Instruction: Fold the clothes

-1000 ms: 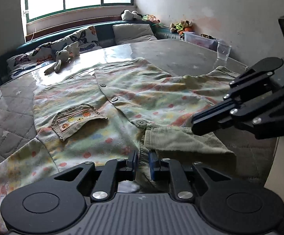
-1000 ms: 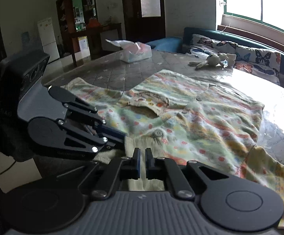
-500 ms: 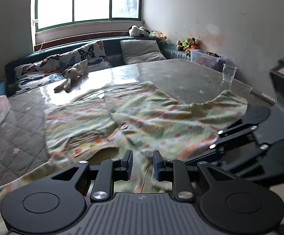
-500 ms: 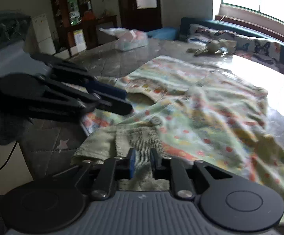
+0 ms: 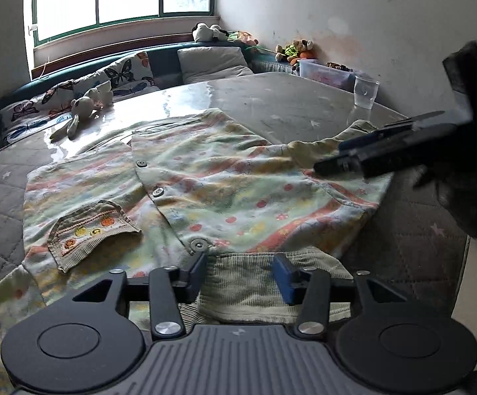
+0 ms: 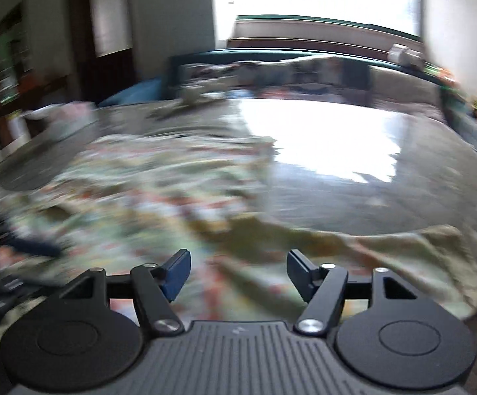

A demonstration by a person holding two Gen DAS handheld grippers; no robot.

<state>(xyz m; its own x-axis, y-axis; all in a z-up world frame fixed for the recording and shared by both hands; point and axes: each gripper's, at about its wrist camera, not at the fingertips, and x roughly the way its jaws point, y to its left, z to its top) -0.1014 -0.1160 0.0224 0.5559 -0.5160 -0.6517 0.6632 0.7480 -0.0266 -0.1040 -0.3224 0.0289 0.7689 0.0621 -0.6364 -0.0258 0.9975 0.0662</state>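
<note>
A child's pastel patterned shirt (image 5: 212, 184) with buttons and a ribbed pocket (image 5: 90, 230) lies spread on the table. Its ribbed green collar (image 5: 255, 283) lies loose between the blue pads of my open left gripper (image 5: 241, 275). My right gripper (image 6: 238, 276) is open and empty above the shirt (image 6: 159, 197); its view is motion-blurred. In the left wrist view the right gripper (image 5: 334, 161) hovers over the shirt's right sleeve (image 5: 347, 138), seen side-on.
A grey quilted table cover (image 5: 413, 230) ends at an edge on the right. A clear plastic cup (image 5: 365, 92) stands at the far right. A stuffed rabbit (image 5: 80, 112) lies at the far left. Cushions and a bench line the window wall.
Both grippers have opened and let go of the collar, which now lies on the table. The right gripper has swung away towards the right sleeve.
</note>
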